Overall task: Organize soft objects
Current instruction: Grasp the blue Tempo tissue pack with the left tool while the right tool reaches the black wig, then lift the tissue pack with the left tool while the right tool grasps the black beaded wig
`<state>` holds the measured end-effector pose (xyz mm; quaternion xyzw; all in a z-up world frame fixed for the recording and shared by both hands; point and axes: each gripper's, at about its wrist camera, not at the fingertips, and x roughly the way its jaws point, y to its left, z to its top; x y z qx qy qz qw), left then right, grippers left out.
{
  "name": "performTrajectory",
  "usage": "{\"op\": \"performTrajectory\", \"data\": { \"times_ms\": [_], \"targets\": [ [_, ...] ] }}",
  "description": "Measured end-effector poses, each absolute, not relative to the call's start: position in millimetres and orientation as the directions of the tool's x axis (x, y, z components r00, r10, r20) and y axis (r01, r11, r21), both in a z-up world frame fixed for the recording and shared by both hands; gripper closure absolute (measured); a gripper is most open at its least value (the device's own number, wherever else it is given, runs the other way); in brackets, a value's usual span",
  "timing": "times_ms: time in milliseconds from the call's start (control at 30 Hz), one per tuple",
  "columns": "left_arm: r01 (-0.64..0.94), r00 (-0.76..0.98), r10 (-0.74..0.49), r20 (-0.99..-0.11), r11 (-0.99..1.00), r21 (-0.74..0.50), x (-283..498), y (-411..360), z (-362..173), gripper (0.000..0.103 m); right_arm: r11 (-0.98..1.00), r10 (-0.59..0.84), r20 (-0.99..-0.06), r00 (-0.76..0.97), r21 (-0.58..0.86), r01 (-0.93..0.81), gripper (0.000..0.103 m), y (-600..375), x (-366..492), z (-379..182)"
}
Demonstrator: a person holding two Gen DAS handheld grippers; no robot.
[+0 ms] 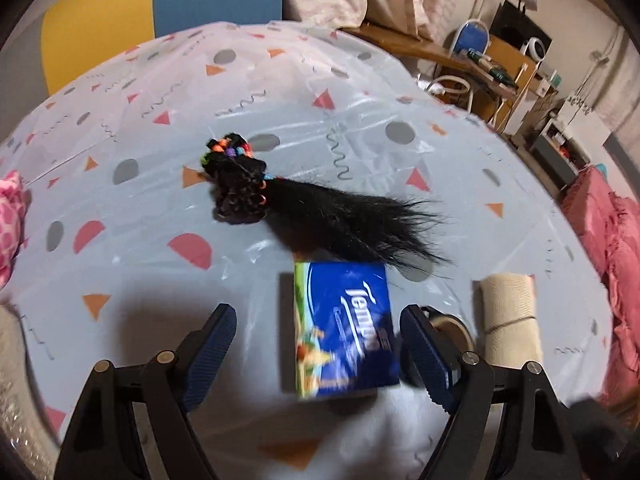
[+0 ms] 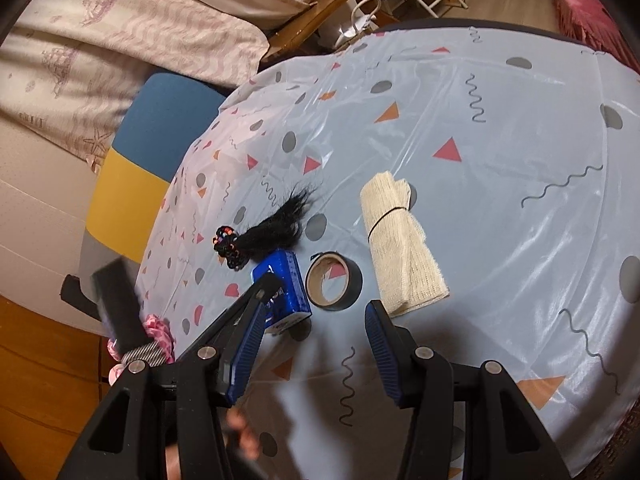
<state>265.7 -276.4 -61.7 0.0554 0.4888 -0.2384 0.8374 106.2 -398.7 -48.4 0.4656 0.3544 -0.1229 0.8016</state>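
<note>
Left to right on the table [image 1: 120, 264]: pink cloth [image 1: 10, 216] at the far left edge, hairpiece [image 1: 304, 208] mid-table, tissue pack [image 1: 344, 328] just below its loose end, tape roll [image 2: 334, 286] beside the pack, beige cloth roll [image 1: 510, 316] right of that.

Left gripper [image 1: 316, 348] is spread wide, holding nothing. The tissue pack sits between its fingers, nearer the right finger and apparently touching or nearly touching it, with a clear gap to the left finger. The pack's long axis runs roughly along the gripper's forward direction, so the fingers face its long sides. Pack looks blurred, so exact contact is unclear. Hairpiece lies ahead of the pack, beaded end to the left, loose strands pointing right toward the pack's top corner, possibly overlapping it.

Right gripper [image 2: 316, 344] is also spread, empty, hovering above the table's near edge. Tape roll is straight ahead between its fingers but apart. Beige roll lies ahead and right, long axis running away from the gripper, tied round the middle.

Judgement: left gripper is nearer the pack and lined up for it; a close would likely catch the long sides. Risk: off-centre, so the pack may skid left first.
</note>
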Motion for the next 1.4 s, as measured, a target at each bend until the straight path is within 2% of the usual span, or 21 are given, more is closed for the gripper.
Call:
{"op": "performTrajectory", "data": {
  "times_ms": [100, 133, 167, 200, 300, 667, 967, 1167, 1400],
  "targets": [
    [0.451, 0.388, -0.32, -0.864, 0.884, -0.125, 275.2, -287.9, -75.4, 0.021, 0.533, 0.139, -0.686, 0.714, 0.659, 0.53, 0.05, -398.5, 106.9, -49.9],
    [0.453, 0.381, -0.316, -0.869, 0.883, -0.123, 277.1, -289.4, -79.1, 0.03, 0.535, 0.138, -0.687, 0.714, 0.658, 0.53, 0.05, -398.3, 107.2, -49.9],
    [0.455, 0.377, -0.302, -0.876, 0.884, -0.109, 278.0, -291.0, -84.2, 0.05, 0.538, 0.134, -0.689, 0.712, 0.654, 0.532, 0.05, -397.9, 107.6, -49.8],
    [0.457, 0.374, -0.291, -0.881, 0.884, -0.098, 278.5, -291.3, -88.5, 0.051, 0.54, 0.134, -0.689, 0.713, 0.654, 0.531, 0.05, -397.8, 107.8, -49.6],
    [0.484, 0.451, -0.267, -0.852, 0.875, -0.018, 268.1, -286.5, -87.8, 0.051, 0.544, 0.127, -0.689, 0.713, 0.649, 0.531, 0.05, -397.6, 107.9, -49.1],
    [0.498, 0.464, -0.287, -0.838, 0.867, -0.021, 185.7, -204.5, -88.8, 0.051, 0.537, 0.127, -0.708, 0.695, 0.638, 0.552, 0.05, -398.4, 109.9, -53.6],
    [0.445, 0.54, -0.243, -0.806, 0.895, 0.029, 117.8, -127.9, -88.1, 0.05, 0.683, 0.229, -0.763, 0.604, 0.568, 0.46, 0.051, -360.4, 139.0, -59.2],
    [0.449, 0.582, -0.271, -0.766, 0.893, 0.025, 103.1, -112.4, -91.7, 0.05, 0.886, 0.203, -0.814, 0.545, 0.389, 0.251, 0.051, -310.6, 173.2, -39.1],
    [0.447, 0.586, -0.298, -0.754, 0.894, -0.006, 100.4, -107.1, -91.6, 0.05, 1.0, -0.006, -0.818, 0.575, 0.007, 0.02, 0.051, -282.3, 253.4, -19.7]
  ]
}}
